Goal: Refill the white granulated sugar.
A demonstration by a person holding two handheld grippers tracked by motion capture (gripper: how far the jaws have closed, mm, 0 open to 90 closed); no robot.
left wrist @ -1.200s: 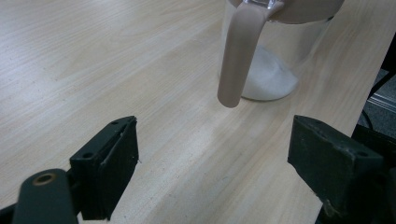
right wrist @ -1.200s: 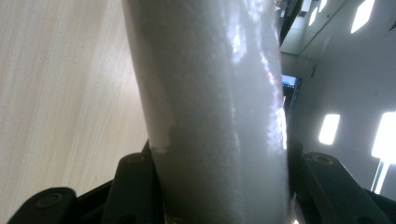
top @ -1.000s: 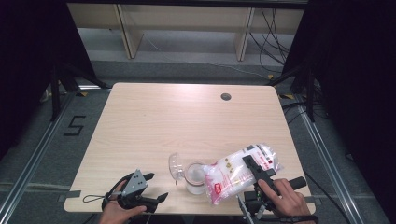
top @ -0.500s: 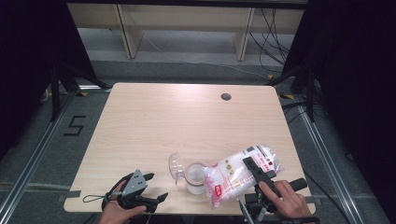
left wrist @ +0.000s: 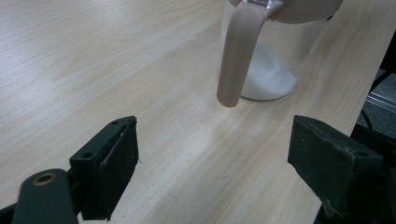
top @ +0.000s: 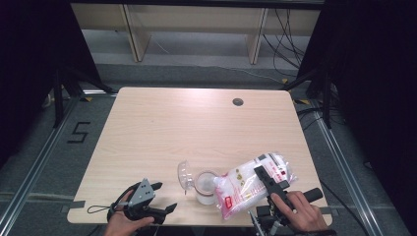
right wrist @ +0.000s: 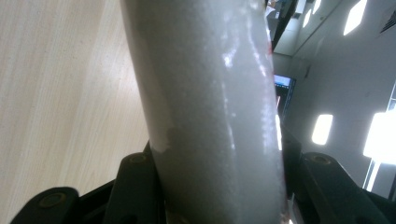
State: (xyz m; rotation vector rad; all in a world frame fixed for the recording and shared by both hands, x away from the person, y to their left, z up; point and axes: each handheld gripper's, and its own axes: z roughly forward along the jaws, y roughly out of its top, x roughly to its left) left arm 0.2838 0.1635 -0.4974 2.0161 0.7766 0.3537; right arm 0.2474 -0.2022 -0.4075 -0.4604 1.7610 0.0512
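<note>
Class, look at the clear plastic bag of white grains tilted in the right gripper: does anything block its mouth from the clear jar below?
Nothing visible does. The bag reaches the open jar; its hinged lid is flipped aside.

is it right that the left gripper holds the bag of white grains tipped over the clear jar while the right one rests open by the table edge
Sides are swapped. In the high view the right gripper holds the bag tipped over the jar; the left gripper rests open by the table edge.
</note>
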